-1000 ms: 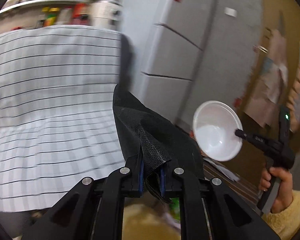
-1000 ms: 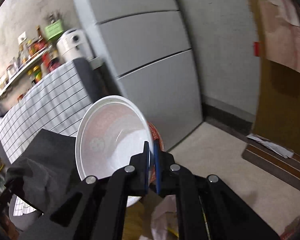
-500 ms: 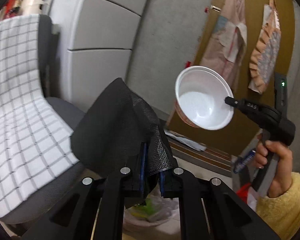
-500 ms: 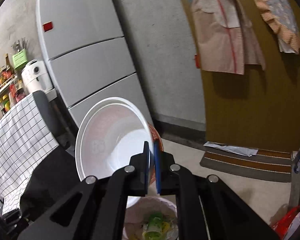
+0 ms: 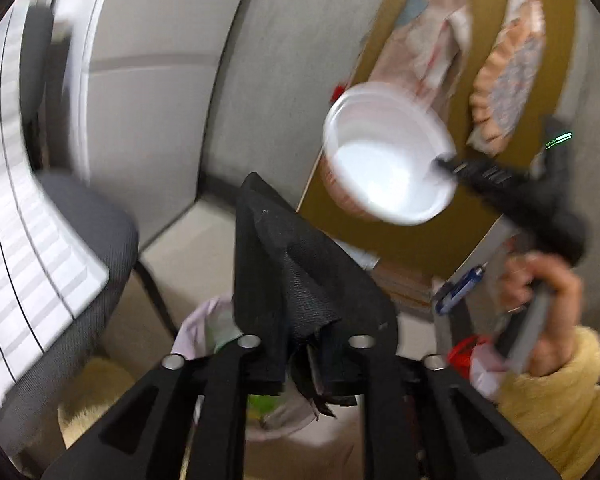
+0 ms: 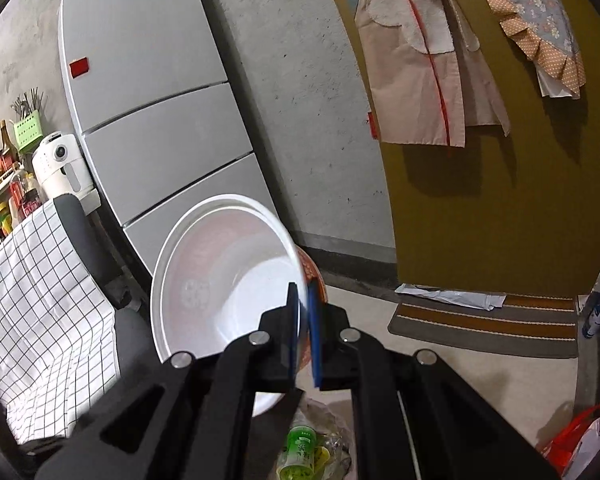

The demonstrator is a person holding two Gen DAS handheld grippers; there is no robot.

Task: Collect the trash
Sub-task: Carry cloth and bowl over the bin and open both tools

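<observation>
My left gripper (image 5: 304, 364) is shut on a crumpled black sheet (image 5: 300, 272) that stands up from the jaws. My right gripper (image 6: 302, 332) is shut on the rim of a white instant-noodle bowl (image 6: 220, 280) with a red outside; the bowl is empty and tilted. In the left wrist view the bowl (image 5: 384, 160) hangs at upper right, held by the right gripper (image 5: 444, 164). A trash bin with a pale liner (image 5: 196, 332) sits on the floor below both grippers; a green bottle (image 6: 298, 448) lies in it.
A grey chair (image 5: 84, 232) draped with a checked cloth (image 6: 40, 288) stands at left. A grey fridge (image 6: 160, 120) and concrete wall are behind. A brown door (image 6: 500, 200) with hanging aprons is at right, a doormat (image 6: 480, 324) below it, a red bag (image 6: 580, 432) on the floor.
Both grippers have swung right and tilted down, from the chair toward the door. The trash bin has come into view beneath them. Both grips are unchanged.
</observation>
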